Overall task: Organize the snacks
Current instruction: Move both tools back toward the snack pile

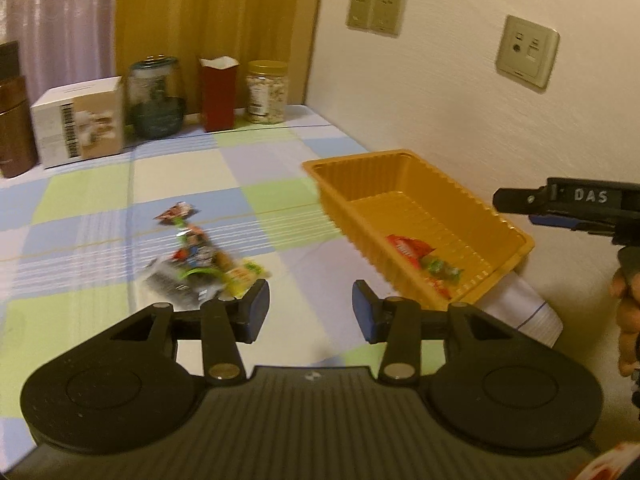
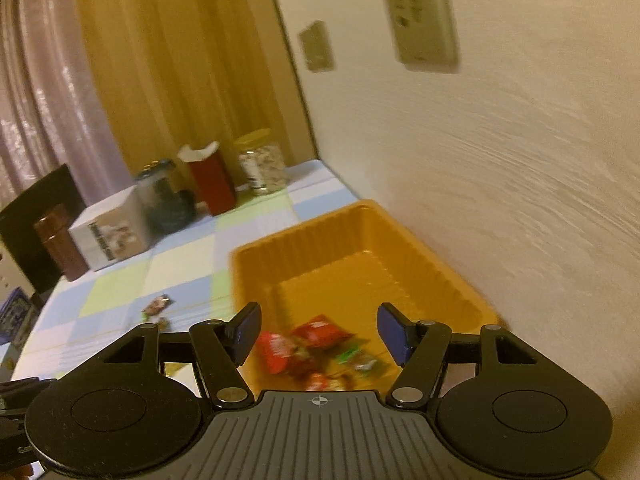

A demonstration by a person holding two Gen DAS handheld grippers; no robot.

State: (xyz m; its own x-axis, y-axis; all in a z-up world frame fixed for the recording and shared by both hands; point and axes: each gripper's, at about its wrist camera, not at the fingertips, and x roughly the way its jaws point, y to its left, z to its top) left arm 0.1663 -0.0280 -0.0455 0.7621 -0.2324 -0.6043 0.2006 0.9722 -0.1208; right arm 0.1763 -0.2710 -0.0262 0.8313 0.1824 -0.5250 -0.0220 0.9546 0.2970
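Note:
An orange plastic tray (image 1: 504,216) stands against the wall and holds a red snack packet (image 1: 408,246) and a green one (image 1: 442,268). A loose pile of snack packets (image 1: 200,260) lies on the checked tablecloth, left of the tray. My left gripper (image 1: 310,310) is open and empty, above the cloth between the pile and the tray. My right gripper (image 2: 318,330) is open and empty, above the tray's (image 2: 360,216) near end, over the red packets (image 2: 316,334) and green packet (image 2: 360,360) inside. One small packet (image 2: 159,305) shows on the cloth.
At the table's far end stand a white box (image 1: 78,122), a dark glass jar (image 1: 156,98), a red carton (image 1: 218,94), a yellow-lidded jar (image 1: 266,92) and a brown canister (image 1: 12,120). A white paper stack (image 1: 528,312) lies beside the tray. The wall is at right.

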